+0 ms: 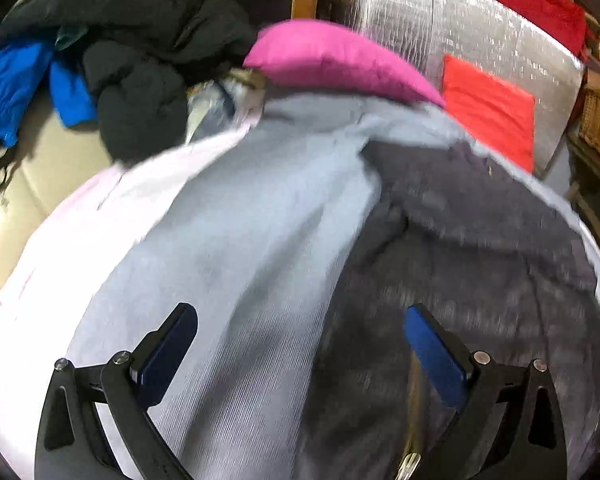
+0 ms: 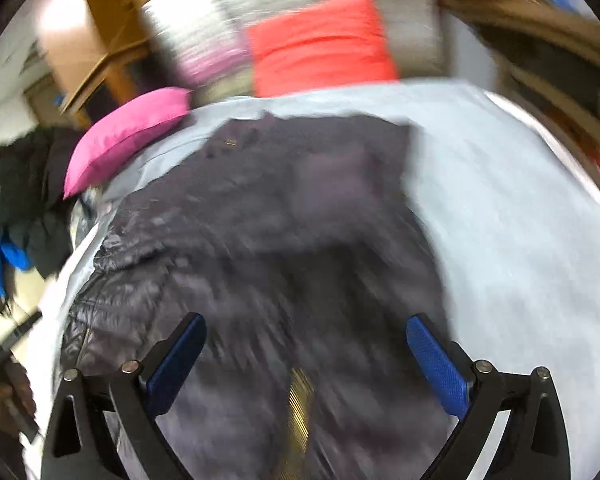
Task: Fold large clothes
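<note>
your left gripper hangs over the dark quilted jacket with its fingers spread wide and nothing between them. your right gripper is the same, fingers apart and empty above the jacket, whose gold zipper runs down between them. the jacket lies spread on the pale grey sheet. a pink cushion sits at the sheet's far left edge, a red cushion behind it. both views are motion-blurred.

Glossy quilted dark jacket on matt pale-grey cloth sheet — blue textured claw pads.
</note>
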Demonstrator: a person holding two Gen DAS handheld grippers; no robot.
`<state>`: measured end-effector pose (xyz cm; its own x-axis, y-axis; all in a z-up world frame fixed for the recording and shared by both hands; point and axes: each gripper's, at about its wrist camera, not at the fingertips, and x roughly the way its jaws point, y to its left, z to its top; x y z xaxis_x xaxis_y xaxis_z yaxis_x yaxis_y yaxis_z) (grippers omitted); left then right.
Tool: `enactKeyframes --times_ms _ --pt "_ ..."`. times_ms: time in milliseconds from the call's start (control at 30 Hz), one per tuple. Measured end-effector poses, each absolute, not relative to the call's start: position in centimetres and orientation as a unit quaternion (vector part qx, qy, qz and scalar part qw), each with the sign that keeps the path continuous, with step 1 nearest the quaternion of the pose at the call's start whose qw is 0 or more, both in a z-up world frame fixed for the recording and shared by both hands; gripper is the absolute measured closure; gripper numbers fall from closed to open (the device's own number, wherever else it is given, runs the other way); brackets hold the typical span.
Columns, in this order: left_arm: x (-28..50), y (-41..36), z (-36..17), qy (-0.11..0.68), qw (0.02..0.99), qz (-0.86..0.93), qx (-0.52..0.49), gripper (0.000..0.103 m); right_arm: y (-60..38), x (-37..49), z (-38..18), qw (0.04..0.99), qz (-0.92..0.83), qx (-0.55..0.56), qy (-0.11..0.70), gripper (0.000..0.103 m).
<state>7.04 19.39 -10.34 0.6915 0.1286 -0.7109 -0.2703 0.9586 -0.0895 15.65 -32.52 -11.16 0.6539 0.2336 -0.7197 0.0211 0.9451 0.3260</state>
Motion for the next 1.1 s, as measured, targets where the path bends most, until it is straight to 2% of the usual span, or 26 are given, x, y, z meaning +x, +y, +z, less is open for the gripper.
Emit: enactKeyframes --times_ms 167,233,600,1100 --pt "4.2 18.8 -12.2 0.402 0.903 0.108 -0.105 0.000 -37.8 7.7 -15.2 0.853 0.025 0.286 0.435 0.001" --pt "3.3 18.4 -12.8 0.408 0.900 0.110 -0.104 0.000 -38.2 5.8 -16.3 0.844 0.027 0.308 0.439 0.001" --pt "0.5 18.0 -14.0 0.426 0.891 0.110 -0.109 0.000 -35.0 1.7 -16.4 0.828 0.131 0.347 0.420 0.000" --pt "-1.0 17.7 -15.6 0.454 0.877 0.037 -0.152 0.000 -34.7 0.4 -17.3 0.821 0.156 0.350 0.423 0.004"
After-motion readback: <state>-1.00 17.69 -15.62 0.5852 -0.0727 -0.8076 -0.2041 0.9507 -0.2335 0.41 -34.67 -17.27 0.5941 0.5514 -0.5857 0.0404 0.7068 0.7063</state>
